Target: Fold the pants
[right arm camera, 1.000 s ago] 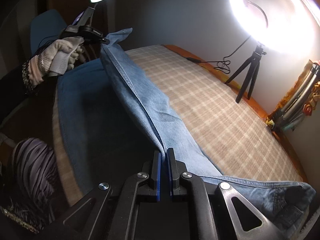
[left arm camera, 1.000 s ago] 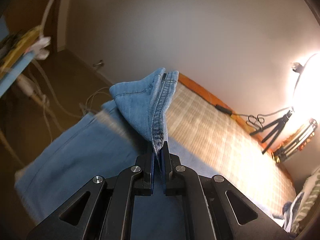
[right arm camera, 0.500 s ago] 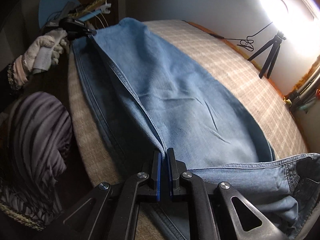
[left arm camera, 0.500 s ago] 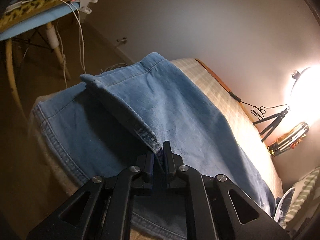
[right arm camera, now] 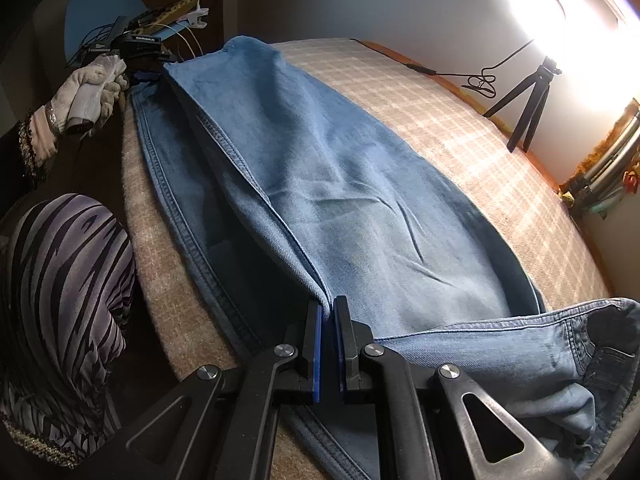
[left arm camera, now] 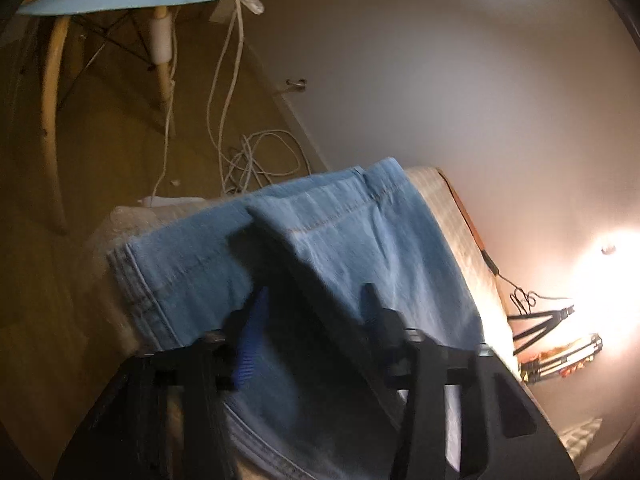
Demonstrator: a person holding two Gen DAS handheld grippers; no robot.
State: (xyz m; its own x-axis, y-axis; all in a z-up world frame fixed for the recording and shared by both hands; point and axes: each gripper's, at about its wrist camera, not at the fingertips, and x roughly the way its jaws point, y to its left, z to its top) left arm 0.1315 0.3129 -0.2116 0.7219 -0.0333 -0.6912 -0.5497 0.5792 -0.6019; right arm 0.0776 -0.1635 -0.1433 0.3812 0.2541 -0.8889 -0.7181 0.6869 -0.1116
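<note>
Two grippers low over jeans (right arm camera: 340,184)

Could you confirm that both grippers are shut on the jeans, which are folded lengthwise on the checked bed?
Not quite: the left gripper is open, its fingers spread apart above the jeans, as the left wrist view shows. The right gripper is shut on the jeans' edge on the checked bed.

left gripper (left arm camera: 312,304) has its jaws spread wide, nothing pinched between them. right gripper (right arm camera: 327,312) is nearly closed, just a thin gap, denim edge caught at the tips. gloved left hand (right arm camera: 94,86) wraps its handle.
</note>
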